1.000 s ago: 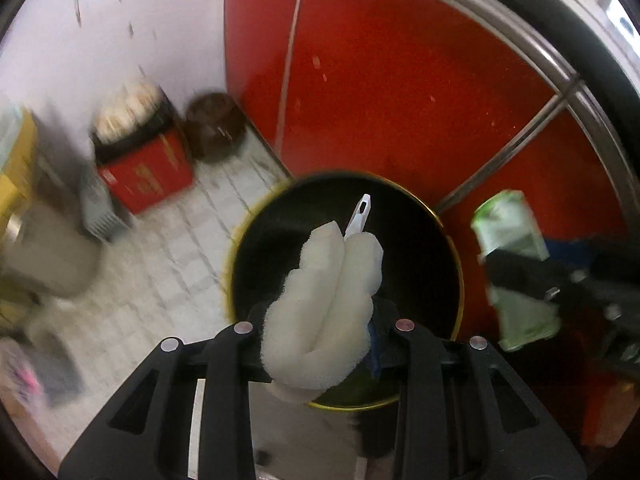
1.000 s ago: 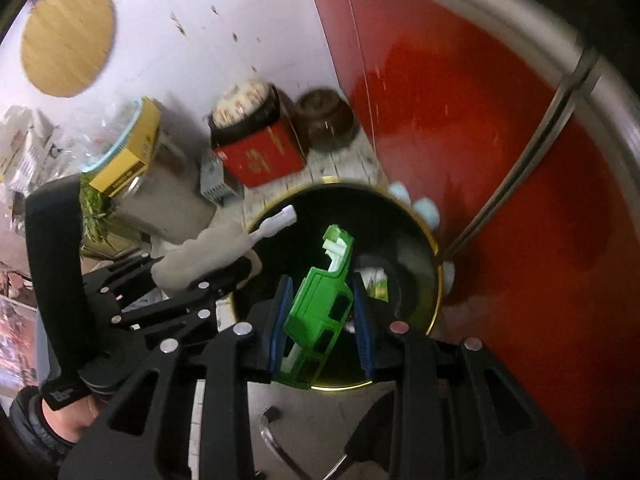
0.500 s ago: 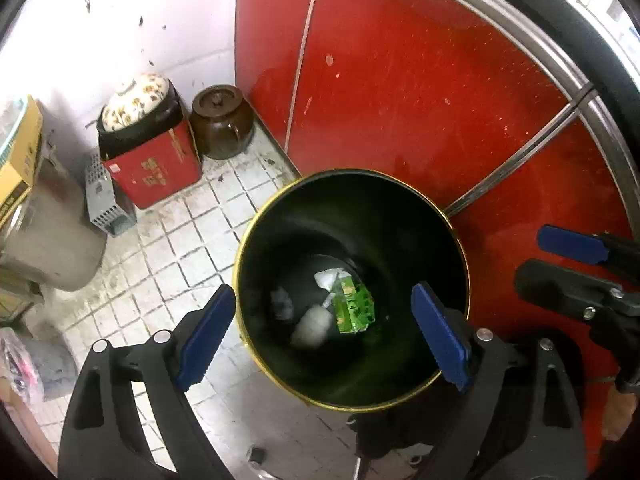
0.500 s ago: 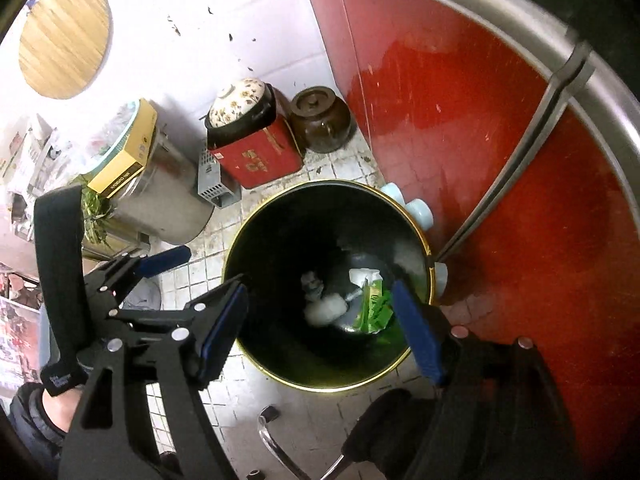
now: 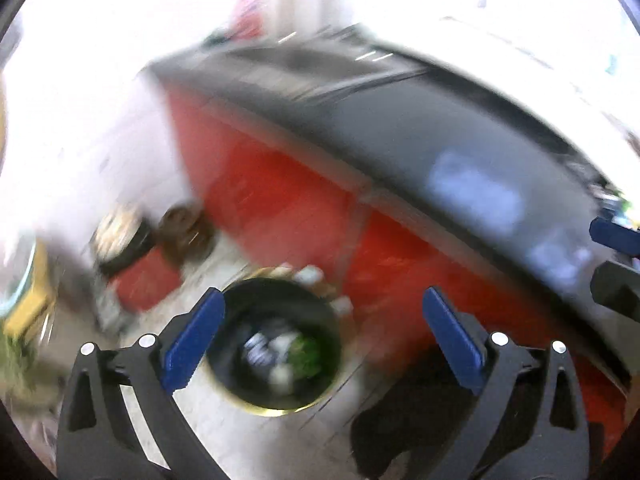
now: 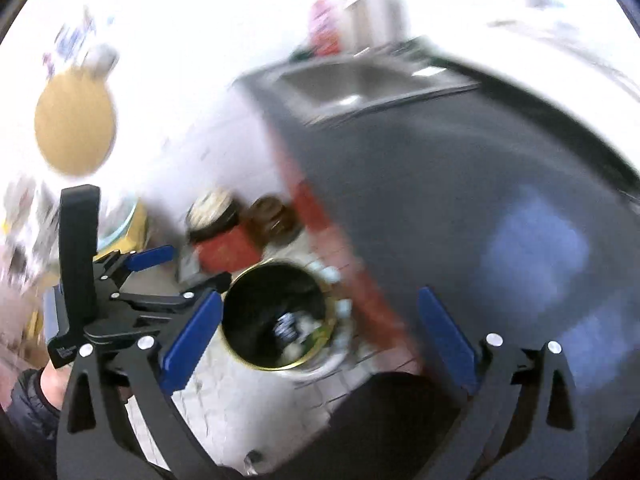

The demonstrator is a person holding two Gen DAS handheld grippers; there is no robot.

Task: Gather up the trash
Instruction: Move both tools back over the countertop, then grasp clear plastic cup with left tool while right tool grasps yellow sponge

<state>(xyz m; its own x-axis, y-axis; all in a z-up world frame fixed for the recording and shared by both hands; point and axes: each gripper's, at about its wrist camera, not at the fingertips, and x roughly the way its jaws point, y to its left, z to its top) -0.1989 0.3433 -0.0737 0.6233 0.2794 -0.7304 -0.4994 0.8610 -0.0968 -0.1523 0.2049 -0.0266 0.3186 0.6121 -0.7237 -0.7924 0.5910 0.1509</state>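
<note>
Both views heavily motion-blurred; edges smeared, small items unreadable. Round black trash bin with gold rim (image 5: 276,344) sits on the pale tiled floor (image 5: 248,440), at 6 o'clock in the left wrist view, about 7 o'clock in the right. Trash inside the bin (image 5: 288,354) is only white and green smudges; single pieces cannot be told apart. Left gripper (image 5: 320,340): blue-padded fingers (image 5: 192,338) wide apart and opening, nothing between them, only the bin seen far below. Right gripper (image 6: 320,338): fingers apart, opening, empty too. Red cabinet front (image 5: 288,200) at 12 to 3 o'clock of the bin, dark worktop (image 6: 460,200) above it, steel sink (image 6: 352,80) at 12 o'clock, blurred. Red box with patterned lid (image 6: 220,236) and brown pot (image 6: 272,220) at 11 o'clock of the bin. Round wooden board (image 6: 74,124) on the wall at 10 o'clock. Person's dark sleeve (image 6: 28,404) cut off at 8 o'clock.
</note>
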